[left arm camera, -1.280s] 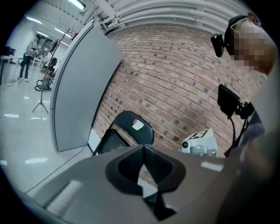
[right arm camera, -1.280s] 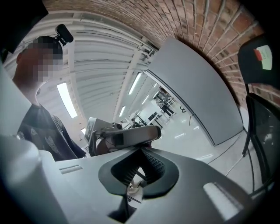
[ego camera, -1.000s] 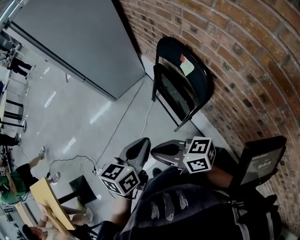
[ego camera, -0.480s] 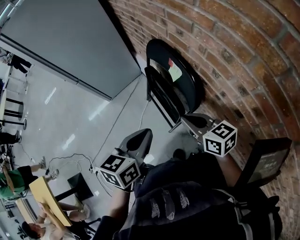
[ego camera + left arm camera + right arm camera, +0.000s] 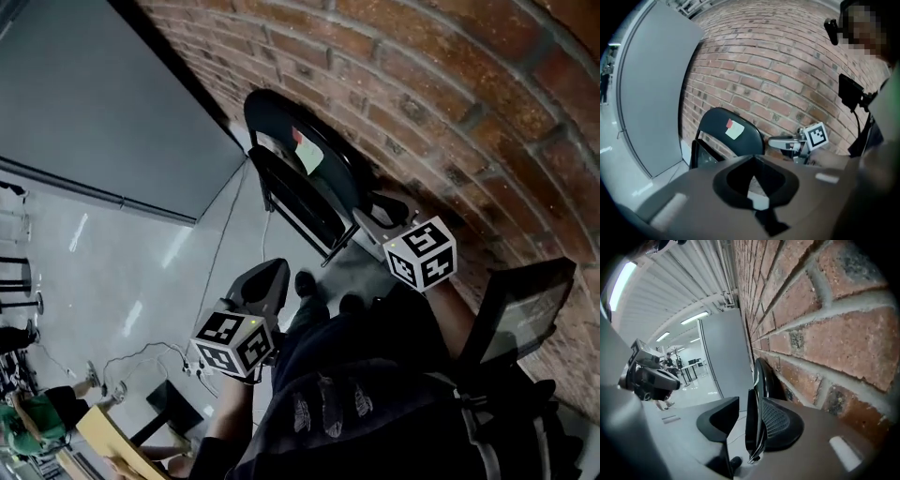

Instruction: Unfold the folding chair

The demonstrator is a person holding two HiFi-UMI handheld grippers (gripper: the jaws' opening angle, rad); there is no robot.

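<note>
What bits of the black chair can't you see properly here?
- Left gripper view: legs of the chair, hidden behind the body of the left gripper.
- Head view: whether the right gripper touches the chair; they overlap.
- The sticker on its backrest: print too small to read.

- Head view: above and in front of the folding chair (image 5: 309, 187), looking steeply down and tilted, chair near.
- Left gripper view: faces the chair's (image 5: 733, 136) front, from farther back.
- Right gripper view: hard beside the chair's (image 5: 757, 413) edge, looking along the brick wall (image 5: 825, 333).
- All three share the chair and the wall behind it.
</note>
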